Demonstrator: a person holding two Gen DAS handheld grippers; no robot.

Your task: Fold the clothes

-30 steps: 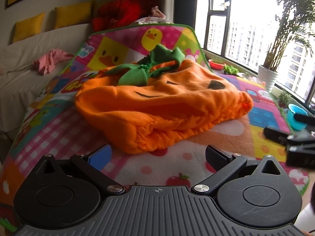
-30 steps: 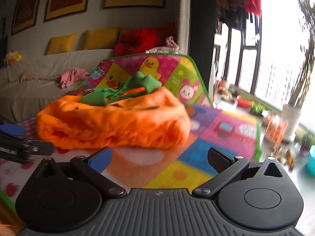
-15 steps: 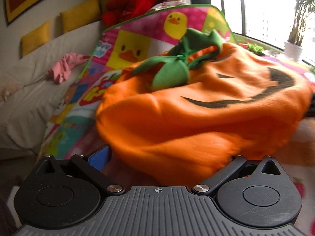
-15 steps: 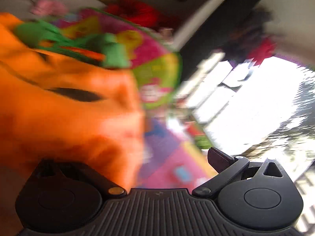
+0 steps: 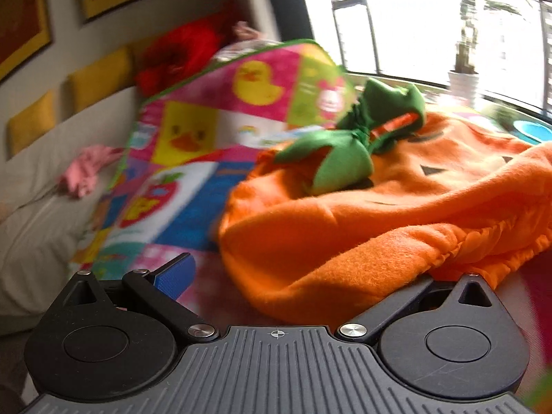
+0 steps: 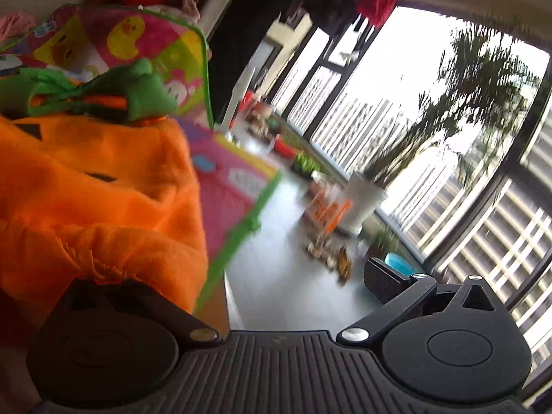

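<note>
Left wrist view puts my left gripper [image 5: 293, 276] right at the near hem of the orange fleece pumpkin costume [image 5: 379, 214], which lies bunched on the bright patchwork play mat [image 5: 193, 186] with its green felt leaf collar [image 5: 348, 151] on top. The blue-padded finger [image 5: 174, 272] stands clear to one side while the other finger is buried under the fleece, so I read this gripper as spread wide with cloth lying across it, not yet pinched. In the right wrist view my right gripper [image 6: 255, 283] is also spread: one black finger [image 6: 383, 277] hangs free over the floor, the other is hidden beneath the costume's opposite corner. To do this well, I judge I should take both layers of the gathered hem, one corner per gripper, close firmly before lifting, and keep the two grippers level so the thick fleece folds flat instead of rolling. The blur tells me to slow down.
</note>
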